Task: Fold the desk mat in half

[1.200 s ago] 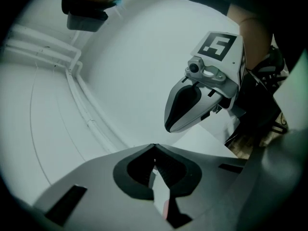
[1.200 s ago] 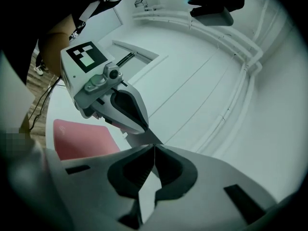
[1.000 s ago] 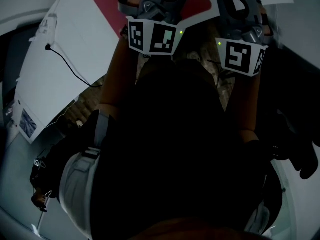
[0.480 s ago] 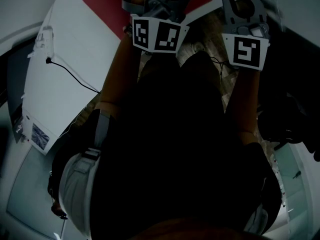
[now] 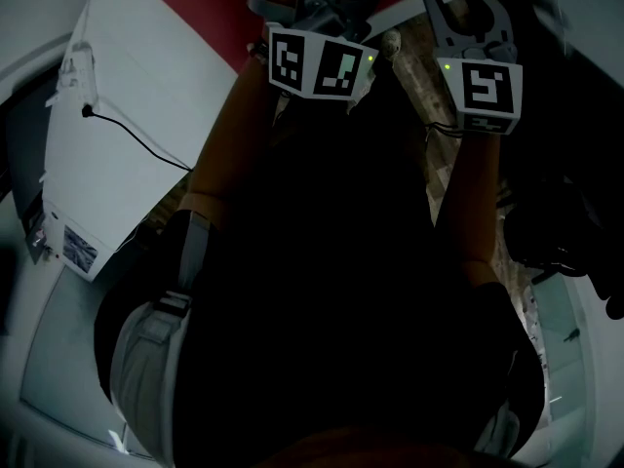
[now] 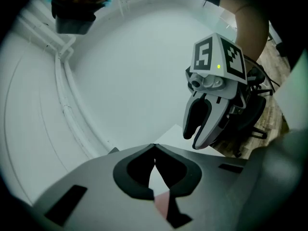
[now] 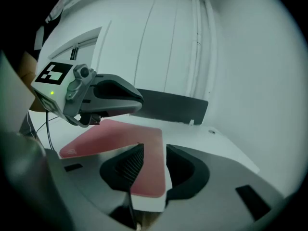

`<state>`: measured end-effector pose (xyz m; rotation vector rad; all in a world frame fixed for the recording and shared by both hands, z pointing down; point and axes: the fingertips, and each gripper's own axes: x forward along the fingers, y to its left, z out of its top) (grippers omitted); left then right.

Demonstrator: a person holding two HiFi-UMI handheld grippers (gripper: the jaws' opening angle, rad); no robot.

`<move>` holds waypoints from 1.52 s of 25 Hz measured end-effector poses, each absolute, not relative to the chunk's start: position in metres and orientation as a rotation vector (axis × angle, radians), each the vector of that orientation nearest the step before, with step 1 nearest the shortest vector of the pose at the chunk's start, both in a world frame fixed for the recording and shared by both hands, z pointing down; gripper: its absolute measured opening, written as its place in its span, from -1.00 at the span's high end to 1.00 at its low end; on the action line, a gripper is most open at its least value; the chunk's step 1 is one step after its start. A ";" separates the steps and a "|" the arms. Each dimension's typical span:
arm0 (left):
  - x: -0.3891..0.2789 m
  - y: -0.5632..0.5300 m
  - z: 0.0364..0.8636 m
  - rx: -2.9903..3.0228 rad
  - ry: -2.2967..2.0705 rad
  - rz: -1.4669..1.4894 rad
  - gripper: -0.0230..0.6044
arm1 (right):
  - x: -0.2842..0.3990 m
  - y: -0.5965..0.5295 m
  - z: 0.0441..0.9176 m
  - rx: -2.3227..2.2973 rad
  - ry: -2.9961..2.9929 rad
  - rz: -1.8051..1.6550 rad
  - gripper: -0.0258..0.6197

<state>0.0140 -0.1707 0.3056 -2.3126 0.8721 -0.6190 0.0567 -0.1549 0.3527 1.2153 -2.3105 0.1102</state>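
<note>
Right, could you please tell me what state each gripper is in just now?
Left gripper: fingers closed, tips touching, nothing held.
Right gripper: fingers opening, gripping nothing; the red desk mat shows through the gap.

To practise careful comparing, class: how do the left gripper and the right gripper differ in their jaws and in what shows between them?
The left gripper has jaw tips that meet; the right gripper has jaws apart and opening. Behind the left gripper's jaws only a sliver of the red desk mat shows; the right gripper's gap frames the mat's corner, with no pad pressing it. Both hold nothing.
</note>
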 end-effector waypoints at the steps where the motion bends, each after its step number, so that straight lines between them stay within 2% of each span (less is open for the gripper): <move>1: 0.015 -0.172 0.312 -2.320 0.874 -0.625 0.89 | 0.059 -0.156 0.362 1.217 -2.308 0.154 0.43; 20: 0.030 -0.197 0.415 -2.465 0.888 -0.772 0.89 | 0.083 -0.175 0.495 1.152 -2.157 0.582 0.30; 38: 0.017 -0.203 0.455 -2.520 0.935 -0.842 0.89 | 0.091 -0.178 0.535 1.143 -2.063 0.781 0.30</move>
